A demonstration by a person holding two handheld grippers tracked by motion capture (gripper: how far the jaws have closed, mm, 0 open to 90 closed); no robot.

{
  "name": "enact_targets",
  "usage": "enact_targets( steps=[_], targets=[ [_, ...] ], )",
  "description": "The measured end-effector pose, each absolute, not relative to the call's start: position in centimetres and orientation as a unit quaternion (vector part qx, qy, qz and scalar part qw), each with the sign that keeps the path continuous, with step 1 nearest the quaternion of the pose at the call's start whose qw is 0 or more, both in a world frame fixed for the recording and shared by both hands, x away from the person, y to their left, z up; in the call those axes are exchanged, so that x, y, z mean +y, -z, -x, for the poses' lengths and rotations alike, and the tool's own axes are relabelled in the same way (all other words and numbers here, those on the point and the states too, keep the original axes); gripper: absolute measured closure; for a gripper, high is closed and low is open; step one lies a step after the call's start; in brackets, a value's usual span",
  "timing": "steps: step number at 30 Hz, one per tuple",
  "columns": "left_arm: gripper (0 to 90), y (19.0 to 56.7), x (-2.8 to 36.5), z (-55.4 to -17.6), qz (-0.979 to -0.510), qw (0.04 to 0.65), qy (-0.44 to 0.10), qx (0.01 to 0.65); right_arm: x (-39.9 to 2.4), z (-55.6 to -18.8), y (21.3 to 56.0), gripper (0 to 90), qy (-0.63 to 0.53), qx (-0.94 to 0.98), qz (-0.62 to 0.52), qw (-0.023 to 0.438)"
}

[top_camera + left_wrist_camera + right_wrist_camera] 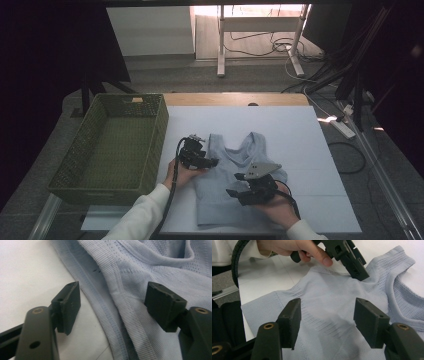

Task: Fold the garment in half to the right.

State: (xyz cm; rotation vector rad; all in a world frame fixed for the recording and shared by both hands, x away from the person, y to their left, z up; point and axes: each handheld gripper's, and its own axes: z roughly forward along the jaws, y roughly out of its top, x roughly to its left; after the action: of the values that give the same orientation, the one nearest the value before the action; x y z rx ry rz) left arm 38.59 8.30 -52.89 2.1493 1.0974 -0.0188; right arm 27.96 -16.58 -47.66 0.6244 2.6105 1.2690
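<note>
Pale blue ribbed knit, a sleeveless tank top [235, 175], lies flat on the white table cover [300, 145], neckline at the far end, hem at the near edge. Spread out this way, it looks ready for folding or lifting.

My left gripper [207, 162] sits at the top's left armhole. Left gripper view: jaws spread, the ribbed armhole band [117, 315] running between them, pads not pressing on it. I judge this a set-up for pinching that edge.

My right gripper [239, 184] hovers over the top's right side, jaws likewise spread above the cloth, nothing between the pads. From its camera I see the left gripper [359, 272] with its tip down at the fabric beyond.

Green woven basket [115, 145] stands to the left of the cover, just beside it, likely where the top goes.

Writing: none readable. A small tan tag [137, 99] on the basket's far rim is too small to read. No brand visible on the garment.
</note>
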Motion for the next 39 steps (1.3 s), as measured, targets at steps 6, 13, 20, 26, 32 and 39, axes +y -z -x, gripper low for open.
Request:
enact_targets(
  steps=[6,13,20,26,32,39],
  targets=[
    [41.2,52.8,7.8,-38.3,-0.841,0.348,-0.006,0.413,-16.6,-28.0,47.6,39.4,-0.426,0.876,-0.210,0.086],
    [58.4,52.8,6.7,-37.5,-0.856,0.318,-0.071,0.401,-16.4,-28.0,47.6,39.4,-0.426,0.876,-0.208,0.087],
    [74.7,52.9,6.8,-37.5,-0.850,0.334,-0.057,0.403,-16.3,-27.8,47.6,39.4,-0.427,0.877,-0.205,0.087],
    [80.3,53.1,6.8,-37.5,-0.849,0.347,-0.042,0.395,-16.4,-27.8,47.5,39.4,-0.426,0.876,-0.206,0.089],
    [81.1,52.6,7.2,-37.5,-0.844,0.362,-0.039,0.394,-16.5,-27.7,47.4,39.4,-0.430,0.874,-0.207,0.090],
    [81.4,51.3,8.1,-37.5,-0.829,0.390,-0.041,0.398,-16.1,-27.4,47.3,39.4,-0.435,0.874,-0.198,0.088]
  ],
)
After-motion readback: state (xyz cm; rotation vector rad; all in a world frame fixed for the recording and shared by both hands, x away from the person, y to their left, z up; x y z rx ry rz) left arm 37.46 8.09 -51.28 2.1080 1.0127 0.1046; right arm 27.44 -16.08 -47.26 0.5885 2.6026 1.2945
